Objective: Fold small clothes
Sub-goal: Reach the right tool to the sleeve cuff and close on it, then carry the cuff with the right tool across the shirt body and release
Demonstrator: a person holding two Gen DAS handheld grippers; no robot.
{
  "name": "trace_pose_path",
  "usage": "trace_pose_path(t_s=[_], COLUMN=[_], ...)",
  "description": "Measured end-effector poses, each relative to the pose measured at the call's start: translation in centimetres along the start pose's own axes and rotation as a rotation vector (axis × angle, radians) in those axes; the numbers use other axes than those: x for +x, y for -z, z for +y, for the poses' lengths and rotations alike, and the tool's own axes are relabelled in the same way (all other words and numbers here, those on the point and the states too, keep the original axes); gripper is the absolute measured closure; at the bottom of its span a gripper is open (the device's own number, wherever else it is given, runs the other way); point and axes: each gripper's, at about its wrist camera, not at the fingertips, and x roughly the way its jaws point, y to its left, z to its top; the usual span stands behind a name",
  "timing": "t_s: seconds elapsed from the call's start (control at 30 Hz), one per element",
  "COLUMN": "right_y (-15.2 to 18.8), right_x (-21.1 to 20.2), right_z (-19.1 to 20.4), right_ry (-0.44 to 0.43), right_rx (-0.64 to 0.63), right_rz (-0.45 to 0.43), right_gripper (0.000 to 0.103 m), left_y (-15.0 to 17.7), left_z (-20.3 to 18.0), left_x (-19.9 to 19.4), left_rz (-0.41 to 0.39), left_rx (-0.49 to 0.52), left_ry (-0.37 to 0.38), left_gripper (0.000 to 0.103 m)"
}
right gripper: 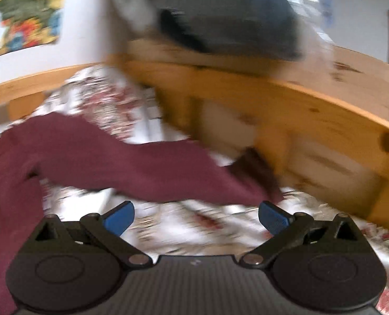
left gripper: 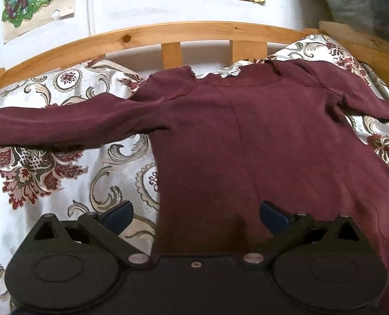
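Observation:
A small maroon long-sleeved top [left gripper: 246,136] lies spread flat on the floral bedspread [left gripper: 50,173], neck toward the wooden rail, both sleeves out to the sides. My left gripper [left gripper: 195,216] is open over the top's lower hem, with the left hem edge between its blue fingertips. The right wrist view is motion-blurred: my right gripper [right gripper: 195,216] is open above the bedspread [right gripper: 194,223], just short of the top's right sleeve [right gripper: 147,168], whose cuff [right gripper: 257,173] lies near the wooden rail. Nothing is held in either gripper.
A curved pine bed rail [left gripper: 168,30] with slats runs behind the top, and a second rail [right gripper: 299,110] is close on the right. A grey-blue bundle [right gripper: 233,15] rests on that rail. Posters [left gripper: 34,0] hang on the white wall.

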Motion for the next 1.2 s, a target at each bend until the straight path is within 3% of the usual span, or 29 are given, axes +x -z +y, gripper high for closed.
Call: trace_pose_path(t_s=[0.27, 0.53, 0.67, 0.77, 0.83, 0.93, 1.03, 1.2], right_y=[-2.5, -3.0, -3.0, -3.0, -2.9, -2.8, -2.7, -4.1], right_x=[3.3, 7.0, 8.9, 9.4, 9.9, 9.9, 9.1, 5.4], right_z=[-5.3, -5.7, -6.9, -7.2, -7.2, -7.2, -7.2, -5.3], right_ry=[0.078, 0.149, 0.11, 0.073, 0.067, 0.086, 0.08, 0.062], right_rx=[0.164, 0.119, 0.148, 0.142, 0.148, 0.164, 0.165, 0.115], right_rz=[0.02, 0.072, 0.114, 0.143, 0.162, 0.17, 0.162, 0.051], right_gripper=[0.012, 0.024, 0.024, 0.04, 0.061, 0.084, 0.095, 0.096], left_y=[0.3, 0.3, 0.3, 0.2, 0.2, 0.0, -0.2, -0.9], left_z=[-0.1, 0.1, 0.1, 0.2, 0.3, 0.5, 0.8, 1.6], left_x=[0.0, -0.1, -0.1, -0.2, -0.2, -0.3, -0.5, -0.7], left_rz=[-0.004, -0.008, -0.009, -0.007, -0.007, -0.015, -0.022, -0.03], left_rx=[-0.009, -0.014, -0.015, -0.02, -0.027, -0.038, -0.049, -0.07], left_ry=[-0.002, -0.008, -0.003, 0.004, 0.006, 0.008, 0.003, -0.028], left_gripper=[0.001, 0.001, 0.001, 0.001, 0.001, 0.001, 0.001, 0.001])
